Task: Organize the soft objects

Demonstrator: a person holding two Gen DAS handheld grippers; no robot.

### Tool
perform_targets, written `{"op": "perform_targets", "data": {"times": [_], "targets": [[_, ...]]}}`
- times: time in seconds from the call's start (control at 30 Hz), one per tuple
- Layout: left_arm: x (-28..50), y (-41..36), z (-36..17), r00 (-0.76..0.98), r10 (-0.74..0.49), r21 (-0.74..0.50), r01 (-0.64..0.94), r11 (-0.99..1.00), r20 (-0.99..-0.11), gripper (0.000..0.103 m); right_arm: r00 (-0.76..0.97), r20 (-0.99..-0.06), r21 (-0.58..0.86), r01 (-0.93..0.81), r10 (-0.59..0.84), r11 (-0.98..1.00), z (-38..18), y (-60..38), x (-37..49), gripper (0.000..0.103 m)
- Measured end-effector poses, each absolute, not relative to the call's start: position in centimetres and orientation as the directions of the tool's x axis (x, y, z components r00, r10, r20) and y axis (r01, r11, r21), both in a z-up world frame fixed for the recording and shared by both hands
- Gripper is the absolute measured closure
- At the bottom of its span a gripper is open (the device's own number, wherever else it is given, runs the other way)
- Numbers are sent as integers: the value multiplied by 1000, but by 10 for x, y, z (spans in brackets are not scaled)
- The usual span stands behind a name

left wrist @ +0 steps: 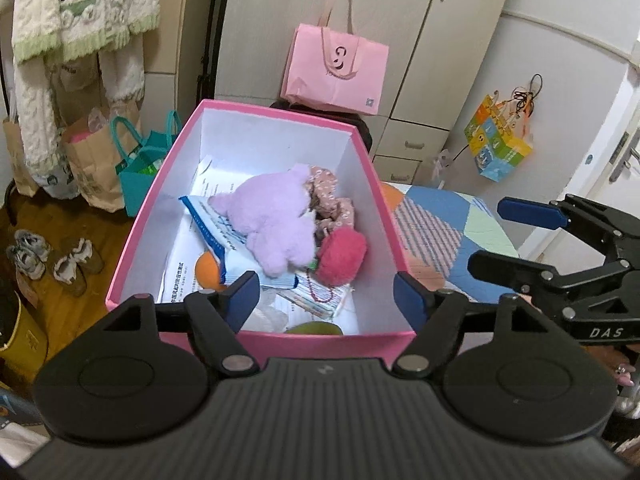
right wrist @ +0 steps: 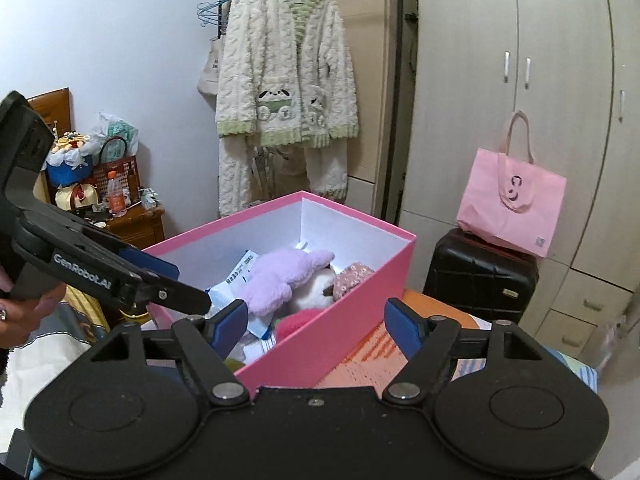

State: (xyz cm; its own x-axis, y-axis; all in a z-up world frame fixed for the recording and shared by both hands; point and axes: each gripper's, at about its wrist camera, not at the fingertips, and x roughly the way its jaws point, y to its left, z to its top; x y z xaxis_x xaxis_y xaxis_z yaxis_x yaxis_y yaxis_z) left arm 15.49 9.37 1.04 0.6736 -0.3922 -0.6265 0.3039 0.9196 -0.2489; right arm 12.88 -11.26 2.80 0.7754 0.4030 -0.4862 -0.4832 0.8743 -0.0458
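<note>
A bed with a patchwork quilt [left wrist: 452, 232] carries the open pink box [left wrist: 374, 168], which sits directly on the quilt's striped and orange patches.

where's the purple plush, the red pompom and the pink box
purple plush [left wrist: 276, 220], left wrist view, on its fluffy body
red pompom [left wrist: 342, 254], left wrist view, on its middle
pink box [right wrist: 340, 332], right wrist view, on its outer side wall

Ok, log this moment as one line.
left gripper: open, empty | right gripper: open, empty | purple plush, red pompom: in pink box
</note>
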Motion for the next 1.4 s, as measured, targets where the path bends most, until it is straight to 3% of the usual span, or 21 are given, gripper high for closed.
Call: {"op": "perform_targets", "data": {"times": [0.23,0.7,1.4], "targets": [[130,79,23,688,-384,-196,338,920,-616,23,777,-499,-19,-453,384,891,28,-125,109,17],[85,59,38,742,-365,-129,357,925,-563,2,849,-439,-62,-354,293,933,40,-151,60,4],[54,32,17,792,-261,-39,288,957,-551,2,858,-494,-37,-184,142,982,24,-170,23,0]]}}
